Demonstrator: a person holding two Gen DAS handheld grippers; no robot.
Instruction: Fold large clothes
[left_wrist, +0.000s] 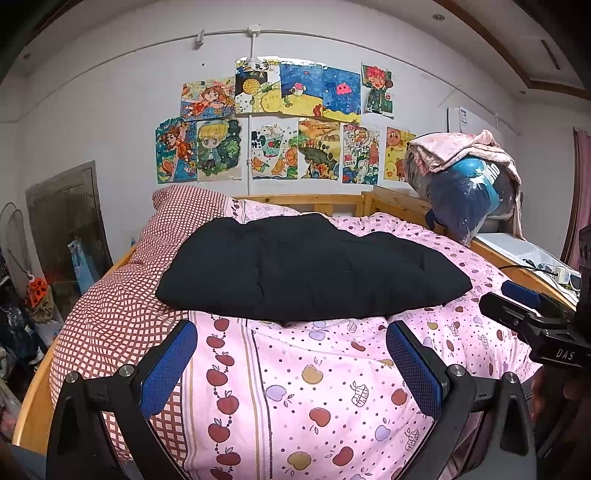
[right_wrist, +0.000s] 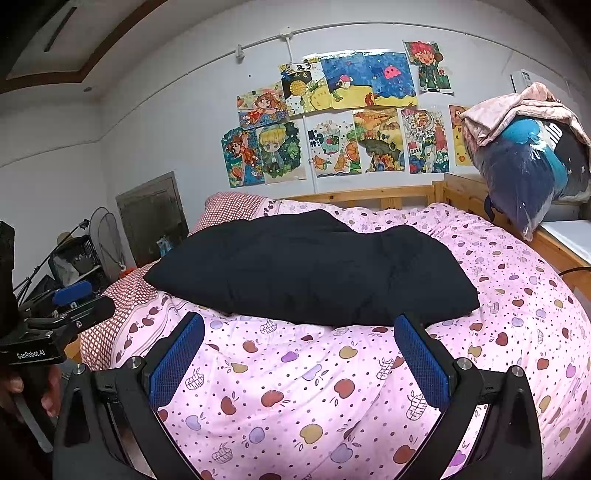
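Though the black garment (left_wrist: 310, 269) lying folded mid-bed (left_wrist: 332, 387) looks thick, soft and floppy, both tongs, left gripper (left_wrist: 291, 365) and right gripper (right_wrist: 299, 365), hang wide apart, empty, nearest its bulky front edge.

The black garment (left_wrist: 310, 269) hides its folds; layers indistinguishable.

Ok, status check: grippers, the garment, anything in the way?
Left gripper open, empty. Right gripper open, empty. Black garment lies bundled on the pink quilt, just ahead of both, untouched. Nothing blocking.
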